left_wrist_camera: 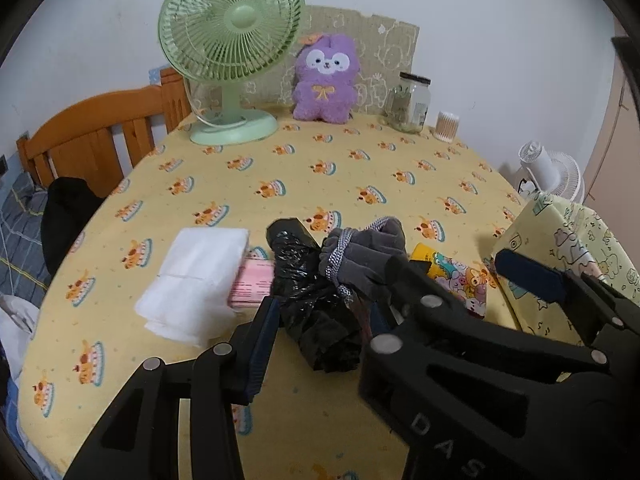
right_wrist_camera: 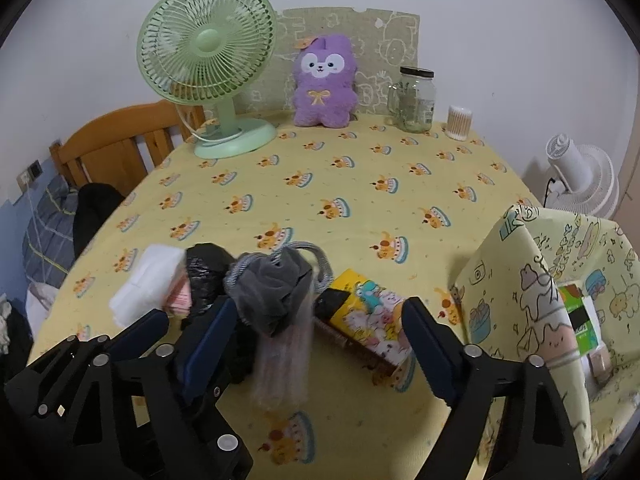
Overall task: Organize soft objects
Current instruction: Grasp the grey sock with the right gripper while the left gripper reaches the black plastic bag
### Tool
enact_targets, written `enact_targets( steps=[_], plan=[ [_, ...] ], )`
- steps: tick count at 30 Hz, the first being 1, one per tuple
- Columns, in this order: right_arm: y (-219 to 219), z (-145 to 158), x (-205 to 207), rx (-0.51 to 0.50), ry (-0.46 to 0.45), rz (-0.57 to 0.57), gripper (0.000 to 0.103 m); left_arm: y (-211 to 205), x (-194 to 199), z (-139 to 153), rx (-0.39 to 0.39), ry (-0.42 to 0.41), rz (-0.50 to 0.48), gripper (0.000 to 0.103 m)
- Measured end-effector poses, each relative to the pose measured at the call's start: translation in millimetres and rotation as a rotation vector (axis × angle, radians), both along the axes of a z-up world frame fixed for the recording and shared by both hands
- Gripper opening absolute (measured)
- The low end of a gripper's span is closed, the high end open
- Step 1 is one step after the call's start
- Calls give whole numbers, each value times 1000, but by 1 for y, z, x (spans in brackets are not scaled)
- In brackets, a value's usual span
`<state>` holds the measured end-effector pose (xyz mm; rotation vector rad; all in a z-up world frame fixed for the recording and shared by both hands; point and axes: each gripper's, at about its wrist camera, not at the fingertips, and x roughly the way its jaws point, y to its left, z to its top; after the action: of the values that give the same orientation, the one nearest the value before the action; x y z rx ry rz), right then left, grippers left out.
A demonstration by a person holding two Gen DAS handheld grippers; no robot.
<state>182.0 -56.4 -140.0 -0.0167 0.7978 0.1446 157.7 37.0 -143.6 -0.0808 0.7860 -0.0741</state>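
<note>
Straddling the soft pile, left gripper [left_wrist_camera: 332,312] half-spread around black bag [left_wrist_camera: 304,264] and grey gloves [left_wrist_camera: 368,252], right gripper [right_wrist_camera: 318,332] wide over cartoon packet [right_wrist_camera: 372,312], nothing pinched; patterned bin [right_wrist_camera: 520,280] right of both holds green box [right_wrist_camera: 576,312].

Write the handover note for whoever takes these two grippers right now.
Left gripper: open, jaws either side of the black plastic bag, not yet pressing on it.
Right gripper: open over the cartoon tissue pack, holding nothing.
Near edge of the table, left to right: white folded cloth, pink packet, black plastic bag, grey glove, tissue pack.
Fabric box stands at the right; something green and white shows inside.
Done: nothing from the pile is lifted.
Left: grip each soft item and move it, probably into the box.
</note>
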Motion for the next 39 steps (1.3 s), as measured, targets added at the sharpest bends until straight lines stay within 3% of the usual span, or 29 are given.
enact_targets(
  steps=[5,6,9,10,15,21,25,28,29,30,33,39],
  plan=[
    [-5,-6,8,-39,-4,-12,82,-5,9,-8,-3,16,-8,52],
    [-6,-8,10,-41,2,-15,82,-4,11,-10,-6,10,2,57],
    [-10,-12,13,-34,18,-8,82,-3,14,-16,14,7,55,56],
    [-9,-14,14,-48,22,2,82,-2,15,-19,4,17,54,54],
    [-3,-14,15,-76,10,38,82,3,15,-18,11,21,68,26],
    [5,-10,22,-2,7,73,83,6,7,0,36,-30,75,23],
    [17,-9,28,-37,-4,89,83,14,17,-8,23,7,87,22],
    [25,-19,37,-22,35,134,83,19,22,-17,-7,43,86,21],
    [27,-25,41,-13,66,144,78,21,23,-20,-18,53,86,21],
    [28,-27,42,-6,79,147,63,21,23,-21,-20,49,85,21],
    [27,-32,43,35,92,149,47,19,21,-20,-8,40,74,21],
    [20,-22,35,50,68,120,37,11,15,-8,20,20,52,16]
  ],
)
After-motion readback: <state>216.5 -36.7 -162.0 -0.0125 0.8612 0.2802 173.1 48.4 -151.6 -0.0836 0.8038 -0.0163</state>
